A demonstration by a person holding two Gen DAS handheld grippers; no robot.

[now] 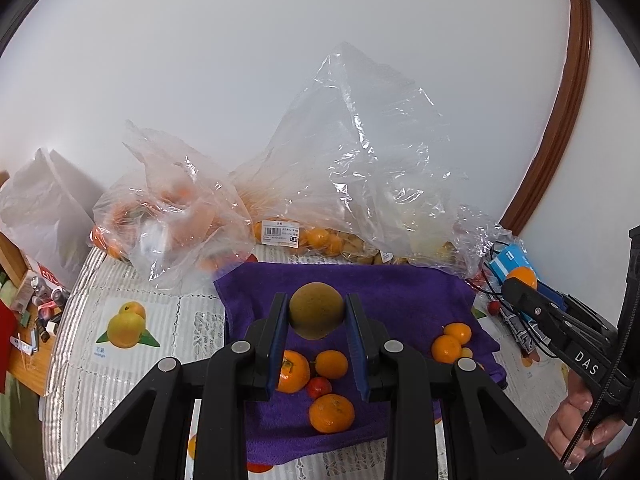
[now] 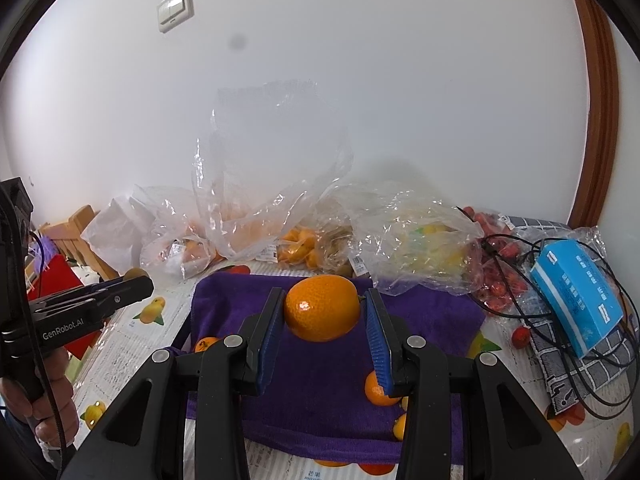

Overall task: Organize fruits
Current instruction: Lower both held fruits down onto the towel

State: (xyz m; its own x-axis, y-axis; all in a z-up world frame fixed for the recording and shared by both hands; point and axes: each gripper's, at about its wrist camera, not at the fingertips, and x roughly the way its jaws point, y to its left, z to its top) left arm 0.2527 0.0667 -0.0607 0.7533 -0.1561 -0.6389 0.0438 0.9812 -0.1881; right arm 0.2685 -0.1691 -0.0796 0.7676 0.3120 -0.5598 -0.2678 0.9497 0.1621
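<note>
Left gripper (image 1: 317, 316) clamped on brown-green round fruit (image 1: 316, 315), held above purple towel (image 1: 400, 292). Right gripper (image 2: 322, 308) clamped on orange (image 2: 322, 307), also above towel. Risk: round fruit slipping from narrow pads, dropping, rolling off towel; grippers colliding over shared space.

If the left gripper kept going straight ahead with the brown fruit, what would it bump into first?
Probably the clear plastic bag of small oranges at the far edge of the purple towel. Depth is hard to judge.
</note>
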